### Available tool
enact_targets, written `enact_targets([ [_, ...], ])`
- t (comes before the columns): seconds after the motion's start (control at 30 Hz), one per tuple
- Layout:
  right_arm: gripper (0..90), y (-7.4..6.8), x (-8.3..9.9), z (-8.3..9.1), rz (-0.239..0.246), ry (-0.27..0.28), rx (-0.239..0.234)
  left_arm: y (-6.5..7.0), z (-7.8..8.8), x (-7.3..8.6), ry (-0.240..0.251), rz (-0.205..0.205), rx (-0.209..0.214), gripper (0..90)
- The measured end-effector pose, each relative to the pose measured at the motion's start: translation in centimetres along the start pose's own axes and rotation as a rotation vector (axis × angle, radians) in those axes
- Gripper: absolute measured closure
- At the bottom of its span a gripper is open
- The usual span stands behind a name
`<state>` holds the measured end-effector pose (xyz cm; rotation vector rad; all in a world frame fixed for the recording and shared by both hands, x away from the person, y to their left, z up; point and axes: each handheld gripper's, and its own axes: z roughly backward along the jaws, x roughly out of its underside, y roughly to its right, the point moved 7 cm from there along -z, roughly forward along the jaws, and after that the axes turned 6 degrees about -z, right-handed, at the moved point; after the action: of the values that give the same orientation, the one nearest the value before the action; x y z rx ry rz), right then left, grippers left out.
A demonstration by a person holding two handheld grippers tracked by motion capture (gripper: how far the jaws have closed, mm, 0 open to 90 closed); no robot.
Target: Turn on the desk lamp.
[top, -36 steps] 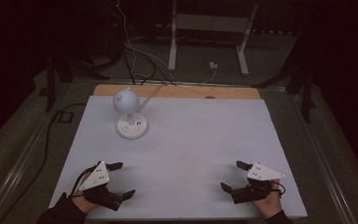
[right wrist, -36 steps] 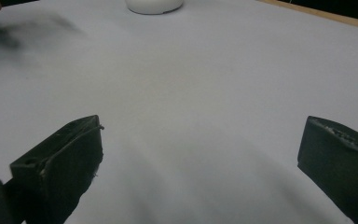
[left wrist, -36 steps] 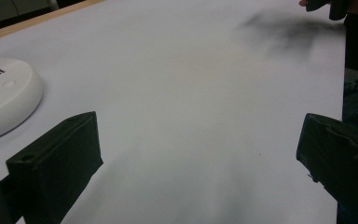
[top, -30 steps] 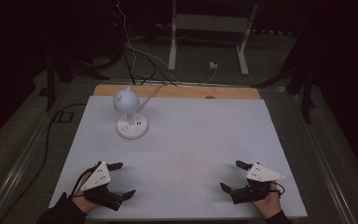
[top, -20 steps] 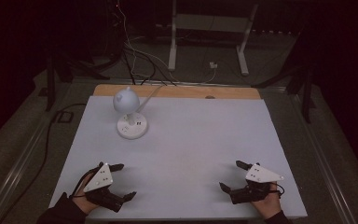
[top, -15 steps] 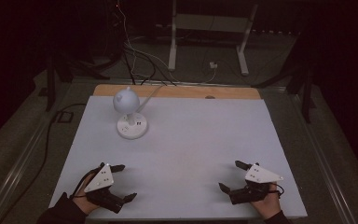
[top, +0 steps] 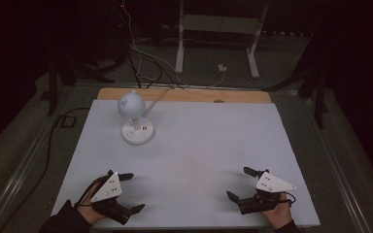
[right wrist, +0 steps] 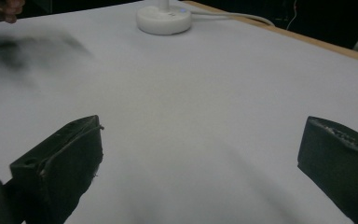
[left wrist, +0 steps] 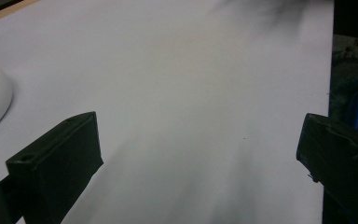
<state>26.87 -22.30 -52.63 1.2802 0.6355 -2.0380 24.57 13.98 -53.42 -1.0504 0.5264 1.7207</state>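
A: Starting at the left, what is there to work with?

B: The left gripper (top: 127, 192) rests near the front left corner of the white surface (top: 209, 145), its 2 fingers (left wrist: 56, 163) spread wide apart with nothing between them. In the left gripper view only bare sheet lies between the fingers, and the rim of a white base sits at the far left edge.

A: That base belongs to the lamp?

B: Yes. The small white desk lamp (top: 135, 119) stands upright toward the back left of the surface, round head over a round base, its white cord (top: 158, 97) running off the far edge. It is well apart from both grippers, and nearer the left one.

A: And on the right?

B: The right gripper (top: 240, 184) sits near the front right corner, fingers (right wrist: 60, 163) likewise wide apart and holding nothing. Its own view looks across the sheet to the lamp base (right wrist: 163, 20).

A: So how should the reach go?

B: My judgement: send the left gripper, since it is closer. Keep the fingers apart, come in low and square to the base or stem, and close only once the part sits between the fingers. The head looks top-heavy, so a push on it could tip the lamp; mind the cord too.
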Motion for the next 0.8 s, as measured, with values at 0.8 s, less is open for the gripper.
enact_targets([
  [0.8, 0.0, -0.1, -0.4, 0.2, -0.014, 0.025, 0.006, 1.0, 0.8, -4.0, 0.049, -0.012, 0.085, 0.4],
])
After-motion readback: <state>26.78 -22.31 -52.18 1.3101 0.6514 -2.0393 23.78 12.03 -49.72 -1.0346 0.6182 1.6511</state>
